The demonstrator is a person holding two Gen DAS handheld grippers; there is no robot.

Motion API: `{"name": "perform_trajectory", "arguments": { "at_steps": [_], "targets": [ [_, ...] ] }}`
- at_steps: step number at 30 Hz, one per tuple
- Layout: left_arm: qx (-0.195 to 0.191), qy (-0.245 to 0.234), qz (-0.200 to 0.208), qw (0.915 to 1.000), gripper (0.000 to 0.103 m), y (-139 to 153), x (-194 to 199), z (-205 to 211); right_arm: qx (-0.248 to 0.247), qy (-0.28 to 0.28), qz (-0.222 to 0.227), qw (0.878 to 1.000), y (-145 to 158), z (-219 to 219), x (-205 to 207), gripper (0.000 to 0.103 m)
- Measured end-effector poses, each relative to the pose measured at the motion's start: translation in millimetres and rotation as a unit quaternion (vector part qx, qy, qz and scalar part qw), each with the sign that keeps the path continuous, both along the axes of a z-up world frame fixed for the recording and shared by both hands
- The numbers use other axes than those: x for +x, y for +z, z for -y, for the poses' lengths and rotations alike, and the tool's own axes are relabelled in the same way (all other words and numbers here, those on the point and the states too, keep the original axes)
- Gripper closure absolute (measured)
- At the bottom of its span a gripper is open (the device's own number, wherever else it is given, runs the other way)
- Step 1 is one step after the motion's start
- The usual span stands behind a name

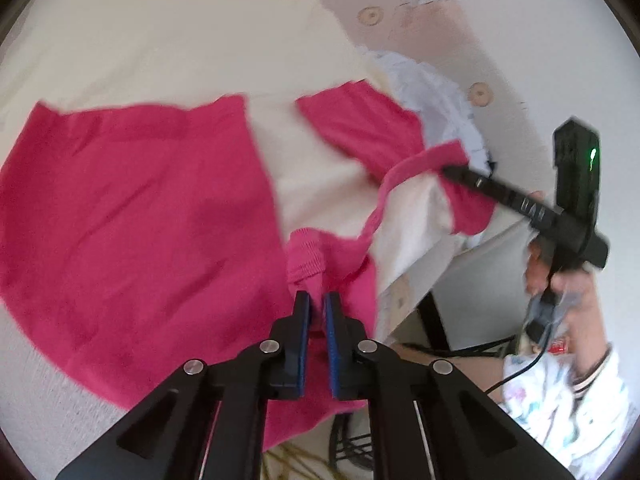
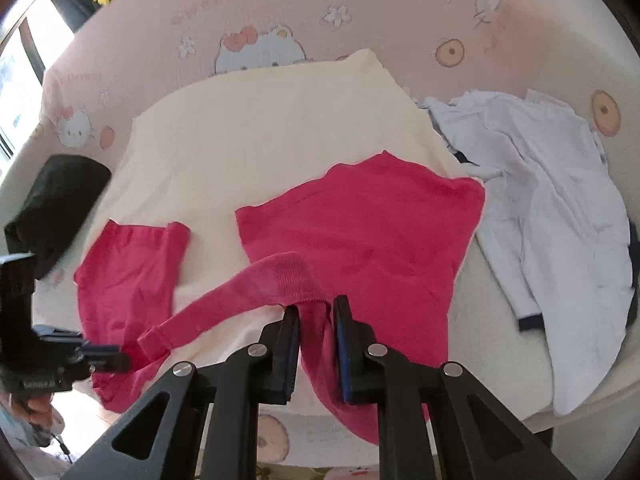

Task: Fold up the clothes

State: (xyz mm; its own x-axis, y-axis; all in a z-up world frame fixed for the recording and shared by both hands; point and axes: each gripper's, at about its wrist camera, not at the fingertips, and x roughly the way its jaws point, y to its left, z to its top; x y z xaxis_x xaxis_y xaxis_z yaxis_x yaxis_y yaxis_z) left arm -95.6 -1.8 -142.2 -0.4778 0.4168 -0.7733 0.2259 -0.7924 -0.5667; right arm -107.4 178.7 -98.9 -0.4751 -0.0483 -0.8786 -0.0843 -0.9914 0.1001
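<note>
- While the left gripper [image 1: 316, 300] bites down, its blue-padded fingers [image 1: 305, 336] stand nearly closed with a bunch of the bright pink knit garment [image 1: 132, 216] pinched between them, right by the ribbed neckband [image 1: 306, 258].
- Over on the right gripper [image 2: 316, 312], the jaws are a little wider apart, yet a fold of that same pink cloth runs straight down between the pads [image 2: 343, 344], so it has a grip too.
- From the left wrist view, the right gripper shows at the far side, its tip on the pink hem, a bare hand [image 1: 560, 280] wrapped round the handle and a patterned white sleeve [image 1: 568, 392] below.
- Most of the pink garment lies spread on a cream cloth [image 2: 256, 136], with the near edge lifted off it.
- Beside the cream cloth, to the right, a pale lavender-white garment [image 2: 560, 216] lies crumpled.
- Everything sits on a pink cartoon-print bedcover [image 2: 400, 4].
- Far left, a dark folded bundle [image 2: 56, 200] rests on that cover.
</note>
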Motion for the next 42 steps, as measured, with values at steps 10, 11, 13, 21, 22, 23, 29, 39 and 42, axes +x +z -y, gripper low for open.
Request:
{"name": "perform_trajectory", "arguments": {
  "at_steps": [10, 11, 13, 21, 22, 23, 29, 39, 42],
  "targets": [
    [-0.029, 0.027, 0.001, 0.9992, 0.097, 7.1, 0.8, 31.8, -0.022, -0.039, 0.066, 0.997, -35.0, -17.1, -19.5, 0.089],
    [-0.014, 0.031, 0.003, 0.9994, 0.097, 6.1, 1.0, 35.0, -0.03, -0.044, 0.076, 0.996, -38.7, -20.1, -20.4, 0.088],
    [0.025, 0.04, 0.008, 0.9989, 0.096, 3.8, 1.3, 39.8, -0.042, -0.056, 0.083, 0.994, -42.7, -25.4, -21.0, 0.085],
    [0.083, 0.059, 0.037, 0.9941, 0.038, 7.1, -0.5, 29.9, -0.016, -0.031, 0.026, 0.999, -12.0, -13.8, -6.3, 0.042],
    [0.084, 0.061, 0.04, 0.9938, 0.038, 8.1, -0.5, 27.8, -0.016, -0.032, 0.018, 0.999, -8.1, -13.2, -2.7, 0.042],
    [0.085, 0.064, 0.043, 0.9934, 0.038, 9.1, -0.5, 25.7, -0.013, -0.043, 0.011, 0.999, -5.5, -15.3, 1.3, 0.041],
    [0.071, 0.062, 0.044, 0.9946, 0.038, 17.2, -4.6, 15.1, -0.059, -0.098, -0.004, 0.993, 3.3, -38.5, 23.0, 0.038],
    [0.034, 0.045, 0.059, 0.9967, 0.038, 15.6, -12.7, -7.5, 0.04, -0.059, -0.025, 0.997, 20.2, -19.5, 49.9, 0.038],
    [0.027, 0.041, 0.066, 0.9966, 0.038, 10.4, -17.1, -12.1, 0.059, -0.032, -0.009, 0.998, 13.0, -5.8, 48.4, 0.038]
  ]
}}
